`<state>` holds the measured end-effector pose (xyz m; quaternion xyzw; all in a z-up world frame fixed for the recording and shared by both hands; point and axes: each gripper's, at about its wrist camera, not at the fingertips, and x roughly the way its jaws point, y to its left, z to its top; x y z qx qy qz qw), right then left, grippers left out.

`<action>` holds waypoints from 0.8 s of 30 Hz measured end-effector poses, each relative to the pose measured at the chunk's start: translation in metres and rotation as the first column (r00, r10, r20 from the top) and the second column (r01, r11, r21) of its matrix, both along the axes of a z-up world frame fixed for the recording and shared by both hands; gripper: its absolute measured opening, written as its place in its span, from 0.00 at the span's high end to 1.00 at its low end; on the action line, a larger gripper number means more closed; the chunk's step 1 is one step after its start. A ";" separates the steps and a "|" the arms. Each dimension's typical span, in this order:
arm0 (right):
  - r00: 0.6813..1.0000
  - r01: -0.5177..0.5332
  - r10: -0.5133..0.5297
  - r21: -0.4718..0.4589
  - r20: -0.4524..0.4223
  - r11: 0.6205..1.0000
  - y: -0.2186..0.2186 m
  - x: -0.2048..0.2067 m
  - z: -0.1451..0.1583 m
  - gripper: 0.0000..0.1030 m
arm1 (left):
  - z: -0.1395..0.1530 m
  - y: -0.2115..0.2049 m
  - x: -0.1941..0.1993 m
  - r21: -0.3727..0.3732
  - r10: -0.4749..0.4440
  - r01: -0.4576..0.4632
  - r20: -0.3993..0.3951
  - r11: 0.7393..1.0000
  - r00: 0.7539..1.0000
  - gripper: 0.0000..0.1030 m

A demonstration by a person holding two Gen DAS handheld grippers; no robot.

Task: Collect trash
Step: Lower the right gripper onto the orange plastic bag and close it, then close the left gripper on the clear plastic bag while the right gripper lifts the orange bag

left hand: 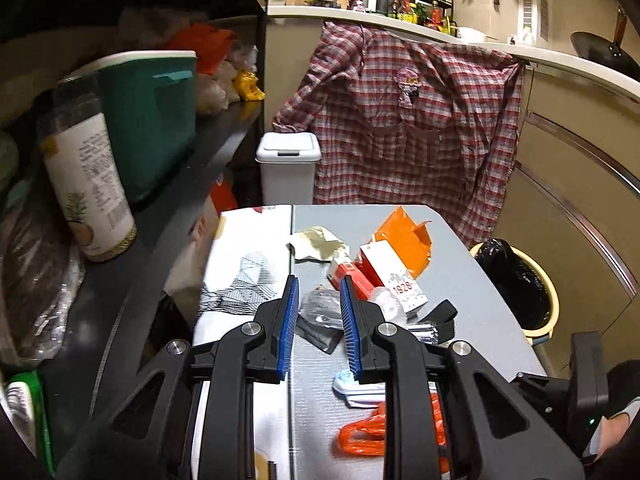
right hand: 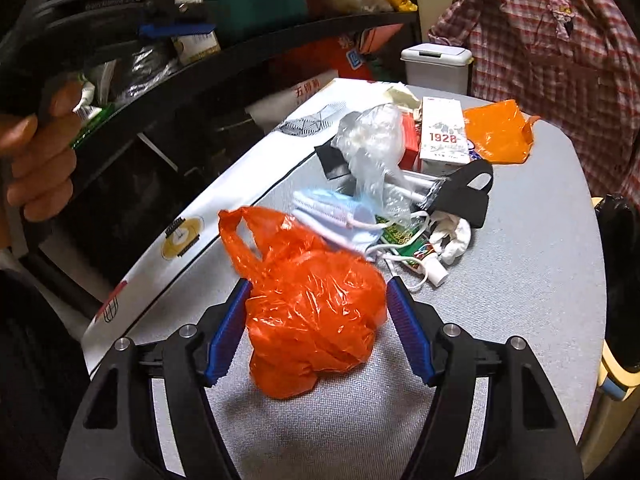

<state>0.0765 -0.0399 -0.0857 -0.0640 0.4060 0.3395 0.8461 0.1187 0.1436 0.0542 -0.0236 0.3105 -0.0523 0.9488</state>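
Observation:
A crumpled orange plastic bag (right hand: 312, 312) lies on the grey table (right hand: 520, 300) between the blue pads of my right gripper (right hand: 318, 292). The jaws stand wide around it and do not squeeze it. Beyond it is a heap of trash: a blue face mask (right hand: 336, 216), a clear plastic bag (right hand: 372, 140), a white "1928" carton (right hand: 442, 136), an orange wrapper (right hand: 498, 132) and a black strap (right hand: 468, 192). My left gripper (left hand: 319, 292) hovers over the table with a narrow gap and nothing between its pads. The clear bag (left hand: 320, 306) lies just past them.
A yellow-rimmed bin with a black liner (left hand: 516, 284) stands off the table's right edge. A white lidded bin (left hand: 288, 168) stands at the far end below a hanging plaid shirt (left hand: 420, 120). A crowded black shelf (left hand: 168, 200) runs along the left. A hand (right hand: 36, 160) grips the left tool.

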 end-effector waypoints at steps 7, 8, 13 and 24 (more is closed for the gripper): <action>1.000 -0.017 0.017 0.016 0.001 1.000 -0.016 -0.004 0.009 0.59 | -0.010 -0.004 0.015 -0.067 -0.034 0.031 -0.042 0.997 0.999 0.79; 1.000 -0.019 0.019 0.023 0.001 1.000 -0.020 -0.004 0.012 0.60 | -0.012 -0.004 0.018 -0.083 -0.036 0.031 -0.055 0.996 0.998 0.79; 1.000 0.004 -0.005 0.061 0.022 0.998 -0.055 -0.008 0.037 0.60 | -0.027 -0.010 0.031 -0.142 -0.035 0.019 -0.113 0.990 0.993 0.79; 0.967 0.243 -0.247 0.063 0.064 0.968 -0.134 0.014 0.049 0.60 | -0.080 -0.048 0.060 -0.149 -0.031 -0.009 -0.269 0.989 0.963 0.46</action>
